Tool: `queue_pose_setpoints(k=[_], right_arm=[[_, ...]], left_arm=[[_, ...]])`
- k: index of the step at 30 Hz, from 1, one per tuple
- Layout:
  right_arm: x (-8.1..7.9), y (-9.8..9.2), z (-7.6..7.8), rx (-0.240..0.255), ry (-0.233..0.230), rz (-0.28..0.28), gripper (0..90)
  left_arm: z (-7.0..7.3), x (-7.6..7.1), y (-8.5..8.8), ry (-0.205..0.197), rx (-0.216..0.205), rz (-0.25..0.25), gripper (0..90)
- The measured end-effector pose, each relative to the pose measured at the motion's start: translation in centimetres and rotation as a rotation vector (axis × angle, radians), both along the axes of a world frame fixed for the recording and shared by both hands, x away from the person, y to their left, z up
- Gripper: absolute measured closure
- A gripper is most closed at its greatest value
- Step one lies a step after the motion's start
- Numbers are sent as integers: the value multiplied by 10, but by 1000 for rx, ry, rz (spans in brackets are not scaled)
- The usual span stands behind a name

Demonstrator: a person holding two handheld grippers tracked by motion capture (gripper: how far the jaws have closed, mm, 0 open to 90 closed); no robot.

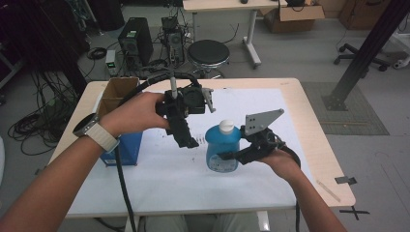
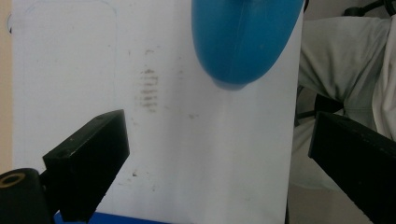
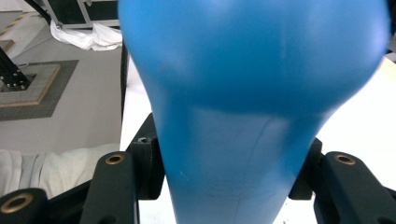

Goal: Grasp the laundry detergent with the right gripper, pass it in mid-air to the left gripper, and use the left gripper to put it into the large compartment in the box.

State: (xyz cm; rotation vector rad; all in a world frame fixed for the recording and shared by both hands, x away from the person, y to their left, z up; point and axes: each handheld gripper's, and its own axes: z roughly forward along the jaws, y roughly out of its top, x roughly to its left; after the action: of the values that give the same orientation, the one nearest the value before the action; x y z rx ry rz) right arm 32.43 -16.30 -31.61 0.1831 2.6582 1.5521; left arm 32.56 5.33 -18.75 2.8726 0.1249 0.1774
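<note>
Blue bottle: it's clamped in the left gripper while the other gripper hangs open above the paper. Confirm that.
Wrong gripper. The right gripper view shows the right gripper clamped on the blue bottle; the left gripper is the one open above the paper.

Blue box (image 1: 126,149) blocks left; white sheet (image 1: 169,169) seems open.
</note>
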Motion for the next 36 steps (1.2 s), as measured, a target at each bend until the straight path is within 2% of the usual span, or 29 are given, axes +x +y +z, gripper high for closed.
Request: queue_pose_setpoints(k=[15,36], right_arm=[[1,20,-1,1,3,35,448],[3,51,0,-7,10,76,447]], left_arm=[[-1,-5,-2,27,-7,-18,56],[-2,-6,-3,27,-6,-27,56]])
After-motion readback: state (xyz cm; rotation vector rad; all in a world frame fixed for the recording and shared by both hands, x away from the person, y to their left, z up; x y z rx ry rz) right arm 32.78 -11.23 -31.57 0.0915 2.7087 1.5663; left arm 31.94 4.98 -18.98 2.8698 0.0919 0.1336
